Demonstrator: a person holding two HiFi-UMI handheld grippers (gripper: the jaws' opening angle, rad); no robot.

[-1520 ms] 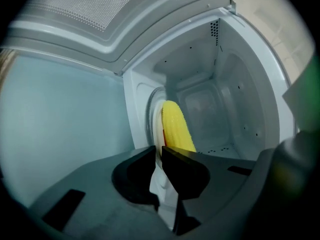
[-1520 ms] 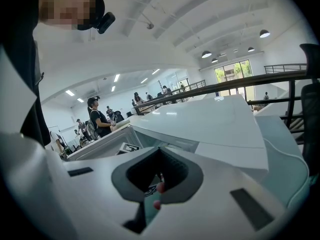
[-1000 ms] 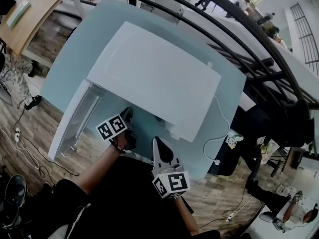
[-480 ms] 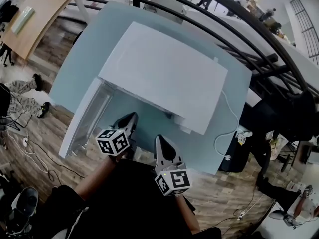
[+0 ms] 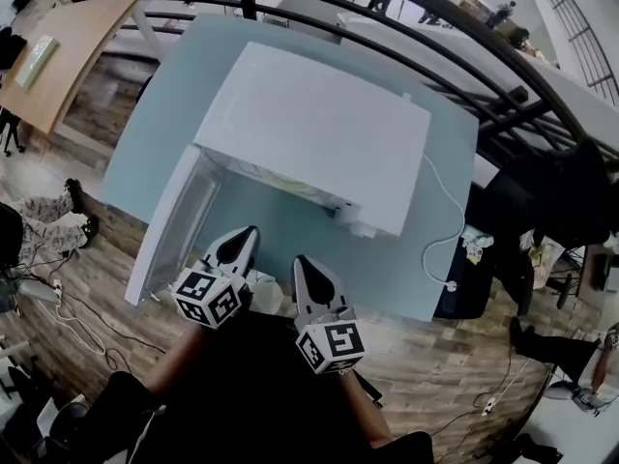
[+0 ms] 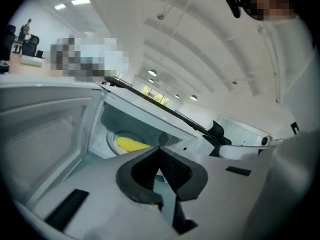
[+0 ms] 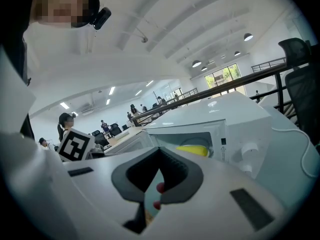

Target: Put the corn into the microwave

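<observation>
Left gripper and right gripper are clenched empty; the corn inside the microwave is judged light, firm, best gripped mid-length.

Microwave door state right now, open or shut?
Open: the door stands swung out from the microwave, and the corn shows inside the cavity.

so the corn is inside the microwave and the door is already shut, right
Not quite: the door is not shut. It stands swung open at the microwave's left side, as the head view shows. The corn is indeed inside the microwave, on the turntable, as the left gripper view shows.
</observation>
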